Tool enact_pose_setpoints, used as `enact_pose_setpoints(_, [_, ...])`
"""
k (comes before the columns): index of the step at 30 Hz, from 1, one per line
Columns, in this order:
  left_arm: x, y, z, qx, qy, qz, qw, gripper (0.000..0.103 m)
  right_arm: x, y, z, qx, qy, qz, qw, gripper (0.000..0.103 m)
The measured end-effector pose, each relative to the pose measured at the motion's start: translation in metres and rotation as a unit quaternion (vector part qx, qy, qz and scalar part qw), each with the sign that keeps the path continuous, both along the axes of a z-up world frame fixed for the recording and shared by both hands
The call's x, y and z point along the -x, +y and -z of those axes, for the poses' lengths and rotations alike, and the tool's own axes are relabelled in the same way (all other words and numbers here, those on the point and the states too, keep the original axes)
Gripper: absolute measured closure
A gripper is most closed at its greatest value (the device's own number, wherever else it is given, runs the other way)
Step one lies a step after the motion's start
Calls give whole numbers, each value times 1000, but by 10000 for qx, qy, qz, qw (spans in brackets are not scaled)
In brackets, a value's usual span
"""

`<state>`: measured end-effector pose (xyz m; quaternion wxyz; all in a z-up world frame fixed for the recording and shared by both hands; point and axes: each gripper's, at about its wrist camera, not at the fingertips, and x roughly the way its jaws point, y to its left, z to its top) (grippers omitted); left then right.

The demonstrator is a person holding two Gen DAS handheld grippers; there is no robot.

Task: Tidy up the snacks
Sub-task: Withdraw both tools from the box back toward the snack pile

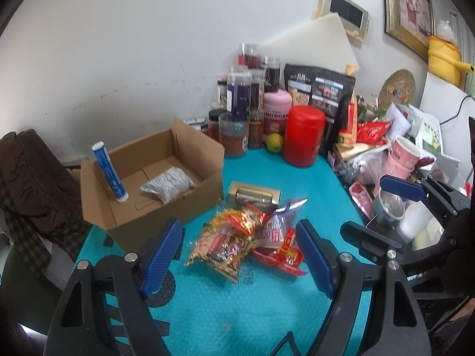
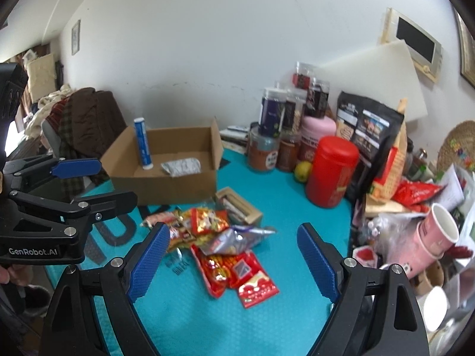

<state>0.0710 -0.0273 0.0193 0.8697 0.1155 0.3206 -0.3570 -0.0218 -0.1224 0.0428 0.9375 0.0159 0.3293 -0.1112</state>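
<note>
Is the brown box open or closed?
Open. The box has its flaps standing up, and you can see a blue tube and a silver packet inside.

Even, soft indoor light; slight blur, heavy fisheye bending, dark vignetted corners.

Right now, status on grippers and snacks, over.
Left gripper and right gripper open, empty. Snack pile loose on mat; pouch and tube in box. Path clear.

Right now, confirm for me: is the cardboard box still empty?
No: the cardboard box already holds an upright blue-and-white tube and a silver-white packet.
</note>
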Motion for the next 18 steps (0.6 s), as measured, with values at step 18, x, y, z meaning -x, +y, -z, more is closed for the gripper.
enact_pose_setpoints(18, [-42, -21, 74, -350, 807, 149, 9960, 24, -16, -21, 83, -735, 536, -38, 9958, 14])
